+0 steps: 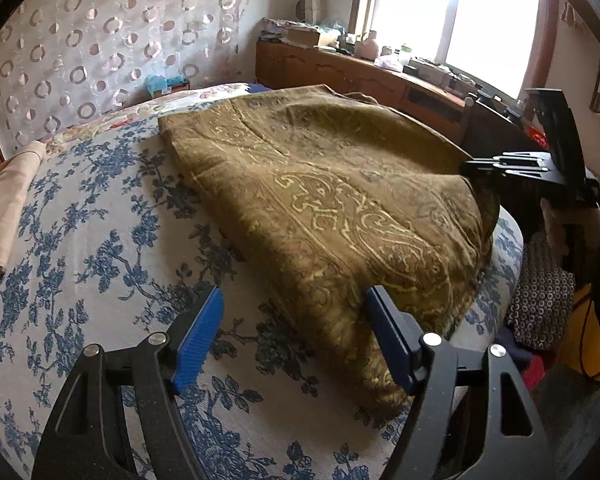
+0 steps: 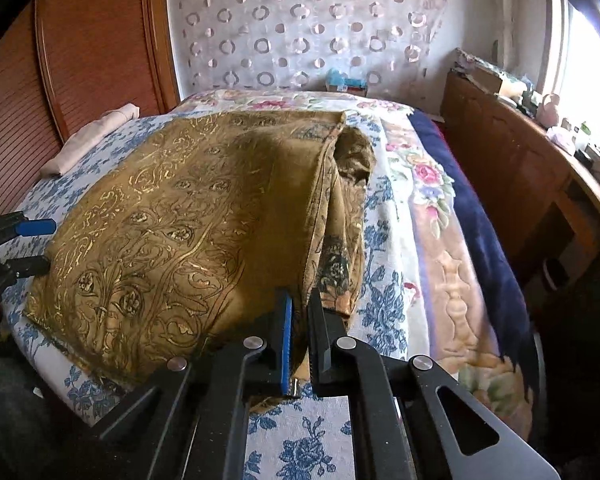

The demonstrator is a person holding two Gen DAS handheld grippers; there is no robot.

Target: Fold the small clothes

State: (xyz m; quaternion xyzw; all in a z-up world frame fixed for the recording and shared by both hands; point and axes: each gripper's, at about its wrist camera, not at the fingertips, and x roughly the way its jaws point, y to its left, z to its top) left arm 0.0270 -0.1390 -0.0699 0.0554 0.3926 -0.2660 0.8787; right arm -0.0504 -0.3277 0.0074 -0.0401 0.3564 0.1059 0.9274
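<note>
The step in hand looks like taking hold of the garment's near corners, ahead of lifting them over for a fold. The olive-gold cloth with a paler scrolling pattern (image 2: pixel 172 232) lies spread on the bed with the blue-and-white floral cover (image 2: pixel 384 280), filling the middle of both views; in the right wrist view its right side is bunched into a loose vertical fold.

The right claw (image 2: pixel 300 336) sits at the lower centre of that view with its jaws drawn narrow on the cloth's near edge, a pinch of fabric caught between the blue pad and the black one. In the left wrist view the same claw (image 1: pixel 504 164) shows at the right edge, on the cloth's far-right corner.

The left claw (image 1: pixel 296 336) stands wide and holds nothing. Its right pad rests against or just over the cloth's near hem at lower centre of its view, and its left pad is over bare bed cover; whether the pad truly touches the fabric I cannot tell. In the right wrist view it (image 2: pixel 44 244) shows at the left edge, just beside the cloth's left border.

The next move, I judge, calls for the left claw to slide onto the hem and pinch it, so both corners can rise together.

A folded beige cloth (image 1: pixel 4 216) lies apart at the left edge.
</note>
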